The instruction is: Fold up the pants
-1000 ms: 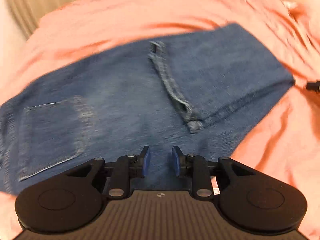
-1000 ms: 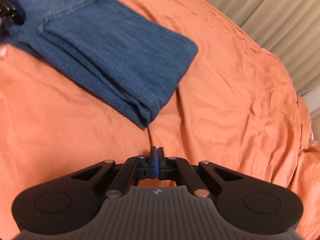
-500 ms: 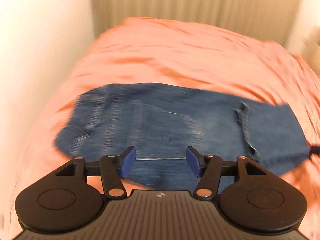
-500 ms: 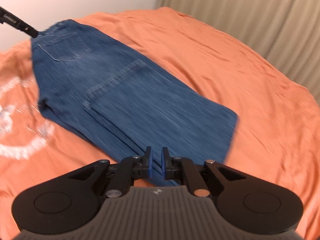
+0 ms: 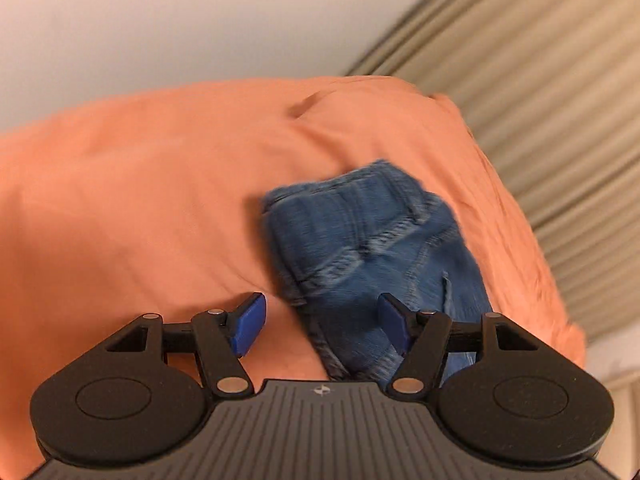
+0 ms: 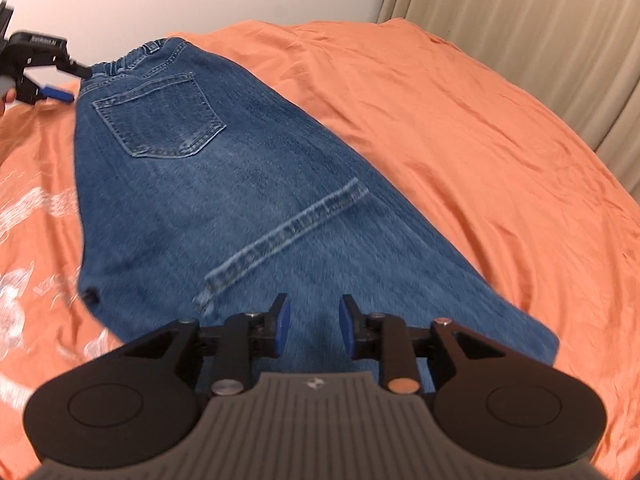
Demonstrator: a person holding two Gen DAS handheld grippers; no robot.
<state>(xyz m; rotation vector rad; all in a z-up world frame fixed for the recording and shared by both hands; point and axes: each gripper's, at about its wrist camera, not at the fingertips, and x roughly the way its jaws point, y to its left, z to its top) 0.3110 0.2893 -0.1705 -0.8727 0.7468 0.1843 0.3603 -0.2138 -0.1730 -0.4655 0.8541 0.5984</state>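
Note:
The blue jeans [image 6: 224,200] lie folded on the orange bed sheet [image 6: 460,128], back pocket [image 6: 160,116] up and a leg hem [image 6: 288,236] laid across the middle. In the left wrist view the waistband end [image 5: 372,248] fills the centre. My left gripper [image 5: 322,326] hangs over that end's corner with its jaws opening wide. One pad is over the sheet, the other over denim, and neither presses. The right wrist view shows my left gripper [image 6: 72,82] at the waistband. My right gripper [image 6: 312,326] hovers above the folded end, jaws opening, nothing pinched.
The sheet [image 5: 160,184] covers the whole bed and carries a white print [image 6: 28,216] left of the jeans. A pale wall [image 5: 200,20] stands behind the bed and beige curtains [image 6: 540,12] hang at the right. The bed's corner [image 5: 568,320] drops off beside the waistband.
My left gripper swept along the jeans to the waistband end, rolled, and opened wide. My right gripper moved from beside the fold to over the jeans, and its shut jaws parted.

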